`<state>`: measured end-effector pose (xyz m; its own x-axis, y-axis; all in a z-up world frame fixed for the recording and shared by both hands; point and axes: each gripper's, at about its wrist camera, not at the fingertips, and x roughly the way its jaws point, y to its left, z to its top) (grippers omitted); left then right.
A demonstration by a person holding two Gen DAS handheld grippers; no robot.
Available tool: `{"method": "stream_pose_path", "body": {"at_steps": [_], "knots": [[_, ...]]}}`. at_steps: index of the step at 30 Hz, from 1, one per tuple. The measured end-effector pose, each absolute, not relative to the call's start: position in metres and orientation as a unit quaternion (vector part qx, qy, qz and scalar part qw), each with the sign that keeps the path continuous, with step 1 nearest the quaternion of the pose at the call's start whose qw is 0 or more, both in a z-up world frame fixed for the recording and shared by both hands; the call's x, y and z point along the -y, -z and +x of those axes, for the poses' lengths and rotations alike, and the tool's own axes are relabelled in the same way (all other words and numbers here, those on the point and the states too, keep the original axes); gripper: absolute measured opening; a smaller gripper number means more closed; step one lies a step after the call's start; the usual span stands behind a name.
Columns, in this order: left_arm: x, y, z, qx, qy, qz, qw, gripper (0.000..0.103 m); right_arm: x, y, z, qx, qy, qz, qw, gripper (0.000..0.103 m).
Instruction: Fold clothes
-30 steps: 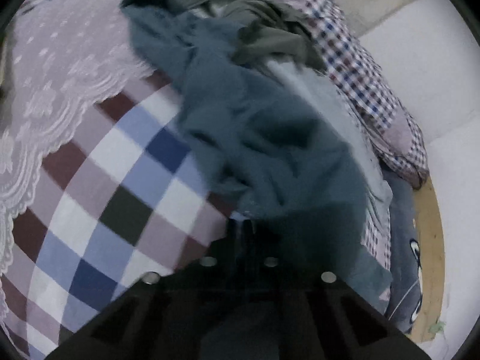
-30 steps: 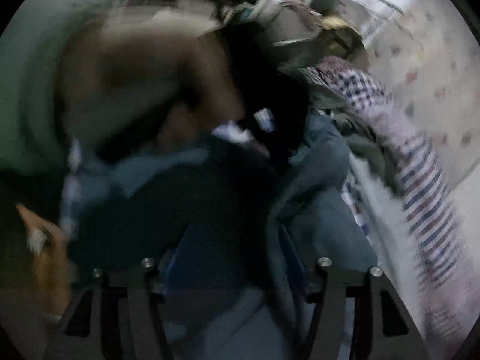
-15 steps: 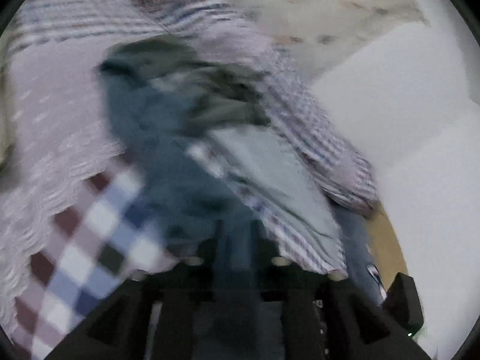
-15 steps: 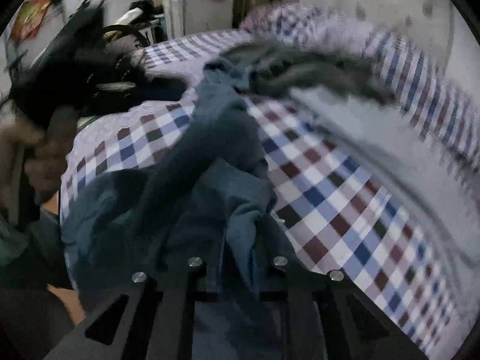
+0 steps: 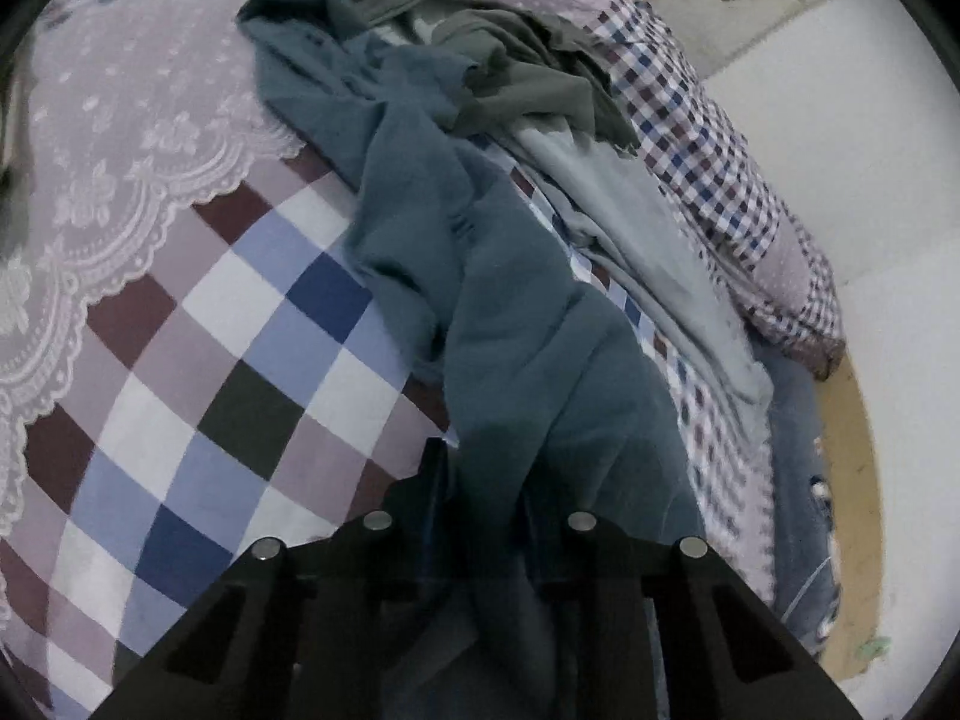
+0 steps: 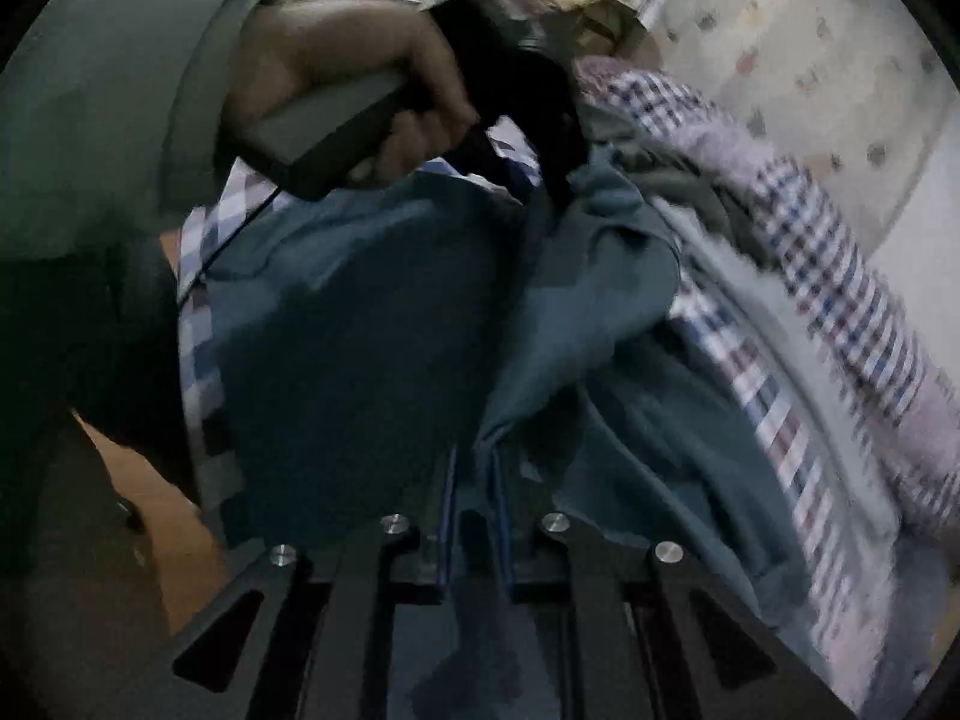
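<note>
Left wrist view: left gripper [image 5: 480,480] fingers clamped on teal garment [image 5: 480,276], which trails from bottom centre to upper left over checked bedsheet [image 5: 240,372]; olive garment [image 5: 516,54] at top

Right wrist view: right gripper [image 6: 474,480] pinches the same teal cloth, bottom centre; hand [image 6: 360,90] upper left grips the other tool

garment [image 5: 480,276] across the bed [image 5: 198,360], clothes pile [image 5: 516,60] behind it, pillow [image 5: 750,198] along the bed's right edge

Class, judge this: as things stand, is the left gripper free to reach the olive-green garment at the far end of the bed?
Probably not: the left gripper is shut on the blue garment, which stretches towards the olive-green garment.
</note>
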<state>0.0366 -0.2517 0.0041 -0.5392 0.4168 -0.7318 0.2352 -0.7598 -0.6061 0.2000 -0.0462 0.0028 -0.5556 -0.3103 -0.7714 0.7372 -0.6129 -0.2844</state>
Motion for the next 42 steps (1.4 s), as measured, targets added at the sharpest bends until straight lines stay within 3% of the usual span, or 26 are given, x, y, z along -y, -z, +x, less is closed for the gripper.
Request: {"method": "stream_pose_path", "body": {"at_steps": [4, 7, 9, 20, 29, 36, 39, 42], "knots": [[0.251, -0.005, 0.04, 0.334, -0.811, -0.478, 0.052, 0.025, 0.015, -0.036, 0.174, -0.169, 0.858, 0.368, 0.316, 0.043], [0.249, -0.005, 0.039, 0.337, -0.809, -0.478, 0.053, 0.025, -0.005, -0.051, 0.157, -0.11, 0.86, 0.38, 0.322, 0.05], [0.245, -0.005, 0.025, 0.338, -0.808, -0.479, 0.054, 0.025, -0.011, -0.055, 0.147, -0.115, 0.856, 0.385, 0.324, 0.051], [0.245, -0.005, 0.018, 0.339, -0.806, -0.483, 0.054, 0.025, 0.021, -0.005, 0.142, -0.312, 0.776, 0.449, 0.313, 0.05], [0.243, -0.005, 0.017, 0.336, -0.808, -0.482, 0.051, 0.025, -0.024, -0.055, 0.151, -0.323, 0.806, 0.426, 0.255, 0.051], [0.243, -0.005, 0.017, 0.336, -0.807, -0.482, 0.053, 0.025, -0.013, -0.04, 0.155, -0.379, 0.765, 0.437, 0.283, 0.049], [0.243, -0.004, 0.016, 0.337, -0.807, -0.482, 0.053, 0.025, -0.002, -0.025, 0.152, -0.408, 0.743, 0.443, 0.293, 0.047], [0.243, -0.004, 0.015, 0.337, -0.807, -0.483, 0.053, 0.025, 0.005, -0.012, 0.146, -0.433, 0.726, 0.449, 0.291, 0.035]]}}
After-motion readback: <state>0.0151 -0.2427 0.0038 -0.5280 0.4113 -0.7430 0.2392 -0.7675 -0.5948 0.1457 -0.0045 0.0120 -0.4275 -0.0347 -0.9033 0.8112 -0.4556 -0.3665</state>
